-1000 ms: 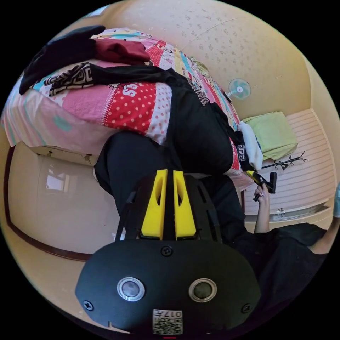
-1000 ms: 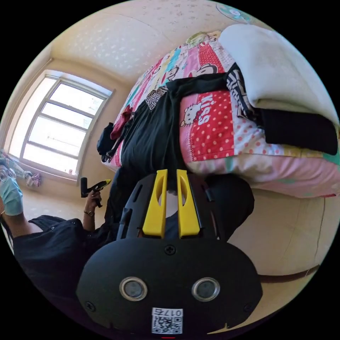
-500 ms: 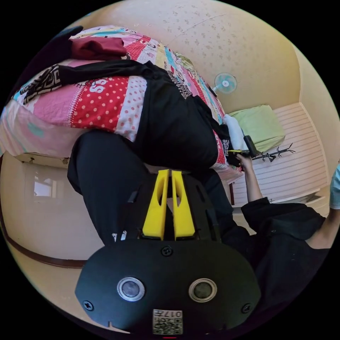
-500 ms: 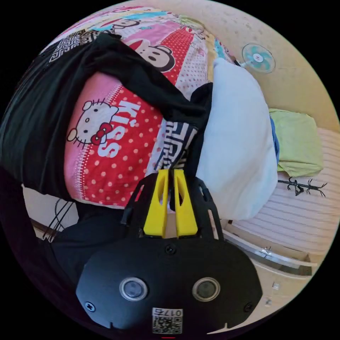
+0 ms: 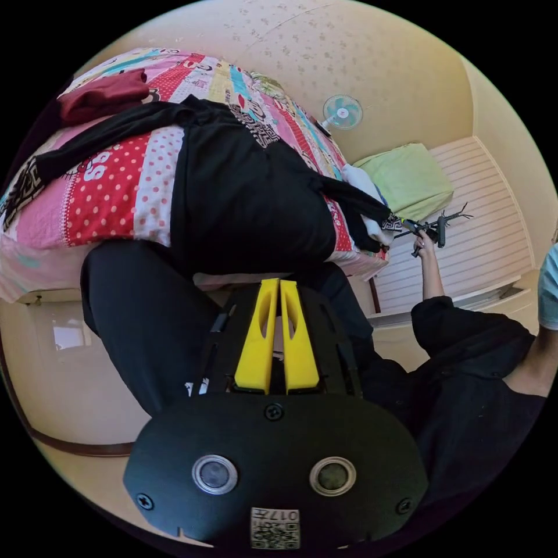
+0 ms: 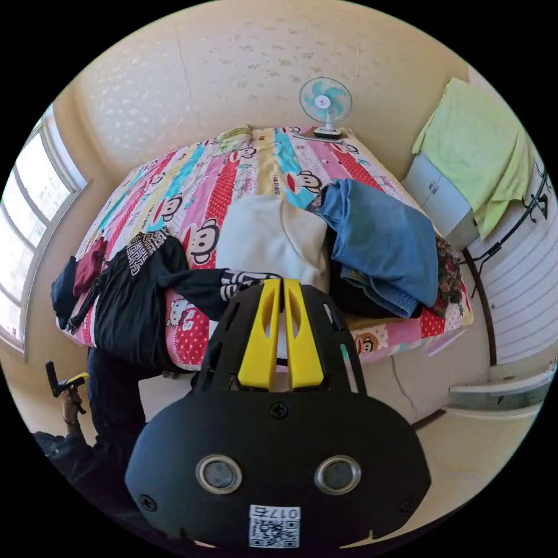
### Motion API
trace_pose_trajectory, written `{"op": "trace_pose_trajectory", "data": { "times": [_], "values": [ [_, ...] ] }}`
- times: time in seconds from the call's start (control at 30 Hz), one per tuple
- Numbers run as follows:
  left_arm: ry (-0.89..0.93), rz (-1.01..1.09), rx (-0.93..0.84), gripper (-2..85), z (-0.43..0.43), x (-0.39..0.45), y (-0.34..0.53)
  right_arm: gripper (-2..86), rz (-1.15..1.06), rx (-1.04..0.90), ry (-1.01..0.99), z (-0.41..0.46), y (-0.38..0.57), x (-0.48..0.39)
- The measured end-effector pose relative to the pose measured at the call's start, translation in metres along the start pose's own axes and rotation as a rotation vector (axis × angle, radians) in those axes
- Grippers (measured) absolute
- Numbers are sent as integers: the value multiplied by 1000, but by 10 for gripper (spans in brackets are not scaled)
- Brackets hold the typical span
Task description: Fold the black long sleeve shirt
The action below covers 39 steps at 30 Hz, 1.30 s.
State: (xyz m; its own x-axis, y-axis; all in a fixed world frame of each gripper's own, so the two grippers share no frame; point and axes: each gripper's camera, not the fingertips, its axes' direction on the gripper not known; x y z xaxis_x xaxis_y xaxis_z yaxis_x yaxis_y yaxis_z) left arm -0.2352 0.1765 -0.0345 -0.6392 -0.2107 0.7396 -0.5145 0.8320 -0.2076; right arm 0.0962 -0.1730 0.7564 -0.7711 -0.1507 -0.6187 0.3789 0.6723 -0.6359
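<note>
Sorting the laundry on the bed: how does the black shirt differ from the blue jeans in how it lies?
The black shirt lies spread out, its hem hanging over the bed edge; the blue jeans sit bunched in a heap wholly on top. The shirt has patterned cuffs and a sleeve stretched sideways; the jeans are plain denim. The shirt lies at the window-side corner, the jeans at the other. Neither is folded.

Bed (image 6: 256,168) with cartoon quilt, black long sleeve shirt (image 6: 131,302) draped over its edge, white pillow (image 6: 270,241), folded jeans (image 6: 378,247), maroon garment (image 6: 90,264), fan (image 6: 325,104)
</note>
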Motion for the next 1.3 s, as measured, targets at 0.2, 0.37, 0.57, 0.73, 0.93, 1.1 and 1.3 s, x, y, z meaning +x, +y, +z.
{"op": "trace_pose_trajectory", "data": {
  "times": [0.2,0.37,0.57,0.73,0.93,1.1,1.3],
  "values": [
    [20,-16,-43,-10,5,3,3,49,291,81,-171,26,63,55],
    [19,-68,-41,-10,-4,-7,5,97,148,300,-84,-4,87,19],
    [41,-83,15,-10,-18,-10,1,67,119,7,-85,31,29,37],
    [61,-95,44,-10,-24,-11,2,35,-19,102,96,-24,15,11],
    [209,-112,50,-10,-23,-16,-4,25,-434,524,156,-104,30,-15],
    [236,-154,79,-10,-23,-26,0,25,-268,548,-135,-70,103,76],
    [291,-162,71,-10,-26,-31,-11,30,180,439,-566,14,211,192]
  ]
}}
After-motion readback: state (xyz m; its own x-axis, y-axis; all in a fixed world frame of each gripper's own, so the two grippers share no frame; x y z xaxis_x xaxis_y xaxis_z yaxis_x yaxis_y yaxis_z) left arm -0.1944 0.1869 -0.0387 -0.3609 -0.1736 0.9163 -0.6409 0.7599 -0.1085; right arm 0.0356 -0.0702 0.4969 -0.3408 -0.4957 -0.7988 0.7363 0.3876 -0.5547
